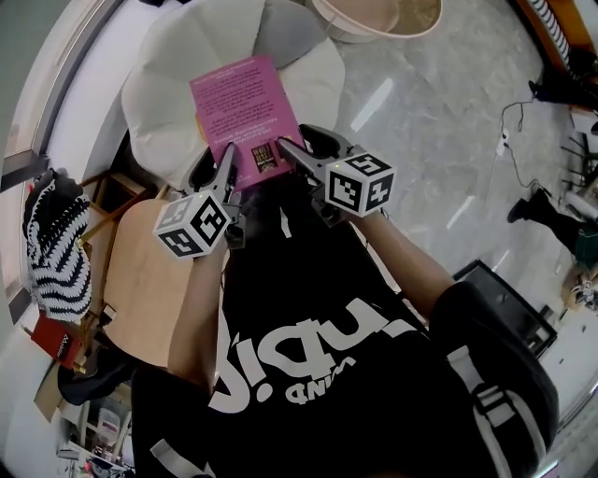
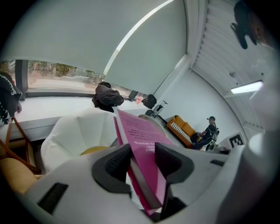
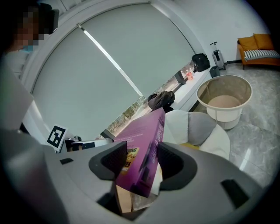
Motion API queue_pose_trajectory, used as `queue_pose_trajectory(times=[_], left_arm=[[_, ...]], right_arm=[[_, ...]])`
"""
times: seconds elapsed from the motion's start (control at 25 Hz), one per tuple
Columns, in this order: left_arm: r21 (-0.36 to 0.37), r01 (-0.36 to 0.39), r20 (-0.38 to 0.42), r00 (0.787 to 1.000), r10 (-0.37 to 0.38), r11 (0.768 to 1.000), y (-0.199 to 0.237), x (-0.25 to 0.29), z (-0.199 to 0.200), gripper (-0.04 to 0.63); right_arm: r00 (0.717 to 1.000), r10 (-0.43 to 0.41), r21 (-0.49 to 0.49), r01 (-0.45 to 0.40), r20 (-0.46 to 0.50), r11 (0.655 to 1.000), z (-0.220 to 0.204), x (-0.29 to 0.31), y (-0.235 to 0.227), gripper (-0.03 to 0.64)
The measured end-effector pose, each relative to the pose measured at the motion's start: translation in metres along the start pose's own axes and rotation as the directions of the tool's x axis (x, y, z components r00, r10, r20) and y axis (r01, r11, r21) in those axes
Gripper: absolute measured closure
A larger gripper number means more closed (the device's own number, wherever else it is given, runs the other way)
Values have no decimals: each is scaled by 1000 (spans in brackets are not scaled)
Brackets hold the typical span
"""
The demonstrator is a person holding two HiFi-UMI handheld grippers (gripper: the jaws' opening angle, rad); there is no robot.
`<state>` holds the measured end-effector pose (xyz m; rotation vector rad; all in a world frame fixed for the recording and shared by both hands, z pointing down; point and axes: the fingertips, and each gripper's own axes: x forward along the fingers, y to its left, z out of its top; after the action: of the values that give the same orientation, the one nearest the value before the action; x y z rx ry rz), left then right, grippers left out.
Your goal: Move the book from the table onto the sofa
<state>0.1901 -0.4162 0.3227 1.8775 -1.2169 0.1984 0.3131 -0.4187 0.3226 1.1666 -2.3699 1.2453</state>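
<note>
"Head view, nearest first: what do the fingers hold?"
"Left gripper and right gripper each clamp a near corner of the book, fingers parted only by its thickness. It hangs above the sofa."
"Risk?"
"Thin corner grips. If one lets go early, the book may swing and miss the sofa."

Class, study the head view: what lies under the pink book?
The white sofa lies under it, with a grey cushion on it. The book covers the part of the seat directly below, so whatever lies there cannot be seen.
</note>
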Motion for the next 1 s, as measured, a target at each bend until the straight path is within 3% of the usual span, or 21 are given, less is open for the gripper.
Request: queue_pose_trajectory(times=[0.44, 1.0], left_arm=[[-25, 7, -9, 1000, -8, 1000, 39, 44, -7, 414], [-48, 4, -91, 996, -8, 999, 113, 110, -44, 414]], right_arm=[[999, -32, 15, 32, 0, 999, -9, 45, -34, 399], [996, -76, 64, 79, -51, 995, -53, 121, -91, 399]])
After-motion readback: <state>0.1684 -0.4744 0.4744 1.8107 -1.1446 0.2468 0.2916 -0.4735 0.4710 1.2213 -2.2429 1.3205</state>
